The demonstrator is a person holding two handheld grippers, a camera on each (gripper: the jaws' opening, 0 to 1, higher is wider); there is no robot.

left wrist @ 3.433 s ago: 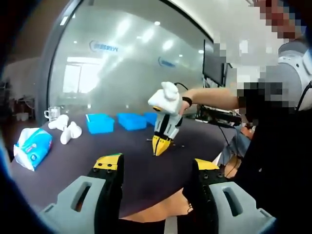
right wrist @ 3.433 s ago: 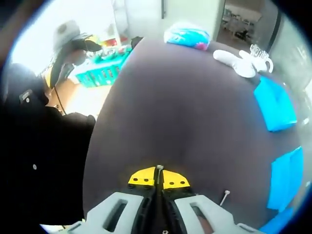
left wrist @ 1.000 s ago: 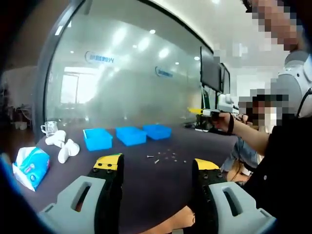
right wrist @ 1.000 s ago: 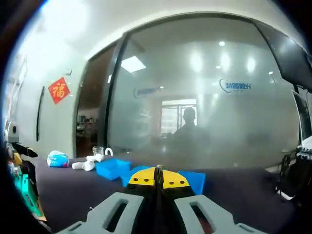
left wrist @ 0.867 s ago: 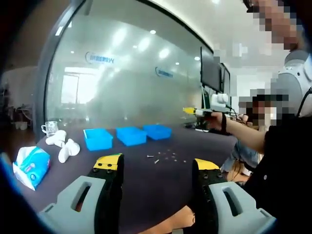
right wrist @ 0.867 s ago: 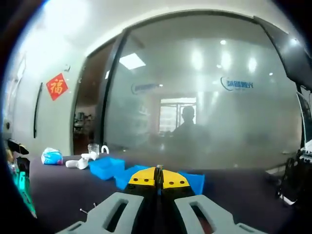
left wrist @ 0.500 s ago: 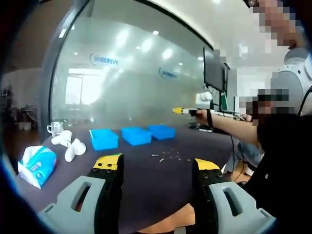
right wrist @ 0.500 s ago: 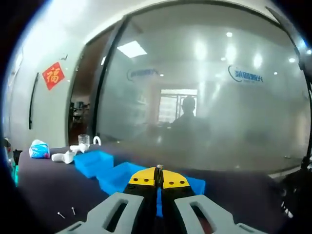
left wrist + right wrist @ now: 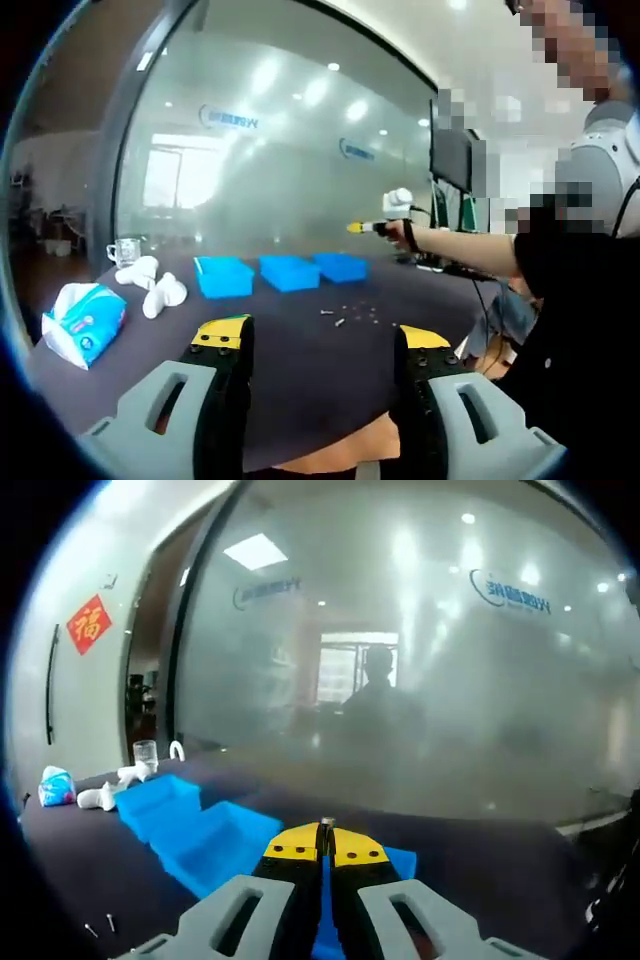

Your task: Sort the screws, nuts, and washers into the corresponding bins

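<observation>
Left gripper view looks across a dark worktop (image 9: 300, 360) with the left gripper (image 9: 320, 345) low in front, its 2 fingers spread wide and holding nothing. 3 blue bins (image 9: 288, 272) stand in a row along the far side, and a scatter of small screws and nuts (image 9: 350, 314) lies on the worktop just in front of them. A tissue pack (image 9: 84, 324) and white cups (image 9: 155, 288) sit to the left. The person's arm reaches out over the worktop, carrying the right gripper (image 9: 368, 229) above the bins.

Right gripper view shows the right gripper (image 9: 324, 852) with its yellow-tipped fingers pressed together on a thin screw (image 9: 326, 825) that sticks up between the tips, directly over the blue bins (image 9: 215, 842). 2 loose screws (image 9: 100, 924) lie at lower left.
</observation>
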